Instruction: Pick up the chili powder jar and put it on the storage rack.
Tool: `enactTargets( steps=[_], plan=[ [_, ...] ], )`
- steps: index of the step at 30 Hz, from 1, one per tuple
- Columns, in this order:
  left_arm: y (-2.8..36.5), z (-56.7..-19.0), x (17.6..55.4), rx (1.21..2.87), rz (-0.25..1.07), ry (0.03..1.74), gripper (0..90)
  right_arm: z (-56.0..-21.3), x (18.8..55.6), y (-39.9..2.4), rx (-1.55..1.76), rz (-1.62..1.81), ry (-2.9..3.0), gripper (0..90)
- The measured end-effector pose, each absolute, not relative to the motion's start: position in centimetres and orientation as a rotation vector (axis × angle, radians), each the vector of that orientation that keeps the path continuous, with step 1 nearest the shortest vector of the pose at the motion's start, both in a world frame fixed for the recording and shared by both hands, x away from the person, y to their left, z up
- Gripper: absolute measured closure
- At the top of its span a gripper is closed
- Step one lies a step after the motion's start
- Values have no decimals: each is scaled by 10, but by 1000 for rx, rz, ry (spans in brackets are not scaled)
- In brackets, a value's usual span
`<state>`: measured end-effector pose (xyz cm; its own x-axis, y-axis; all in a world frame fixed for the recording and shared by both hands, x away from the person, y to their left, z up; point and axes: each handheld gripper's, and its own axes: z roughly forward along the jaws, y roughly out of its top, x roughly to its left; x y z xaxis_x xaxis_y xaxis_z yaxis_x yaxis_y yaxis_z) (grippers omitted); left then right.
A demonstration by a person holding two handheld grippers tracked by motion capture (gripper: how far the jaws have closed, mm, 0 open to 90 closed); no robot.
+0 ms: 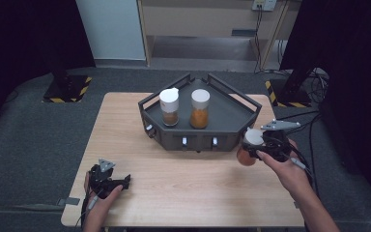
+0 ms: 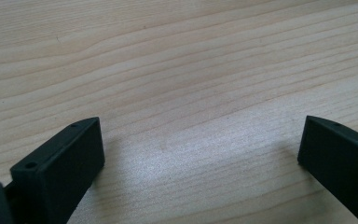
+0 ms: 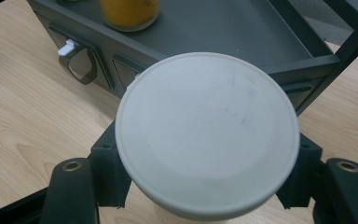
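My right gripper (image 1: 255,149) is shut on a spice jar (image 1: 248,147) with a white cap and reddish-orange contents, held just off the table beside the right front corner of the dark grey tray (image 1: 222,116). In the right gripper view the jar's white cap (image 3: 207,130) sits between the two black jaws, with the tray's rim (image 3: 307,65) just behind it. Two more white-capped jars stand upright in the tray: a brown one (image 1: 169,107) and an orange one (image 1: 199,108). My left gripper (image 1: 118,182) rests open on the wooden table (image 2: 177,70) near its front left corner, nothing between its fingers (image 2: 70,158).
The tray stands at the back middle of the light wooden table (image 1: 183,183) and has raised rails and small handles (image 3: 77,58) on its front wall. Dark floor and black stands surround the table.
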<state>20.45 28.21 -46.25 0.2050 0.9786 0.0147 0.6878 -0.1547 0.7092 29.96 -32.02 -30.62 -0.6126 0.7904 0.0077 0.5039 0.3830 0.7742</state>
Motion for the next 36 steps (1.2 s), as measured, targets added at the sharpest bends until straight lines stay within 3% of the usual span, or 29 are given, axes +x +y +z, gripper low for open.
enactTargets(
  steps=[36],
  plan=[
    [282, -463, 206, 1914, 657, 1540, 0, -251, 304, -301, 1064, 1091, 2291, 340]
  ],
)
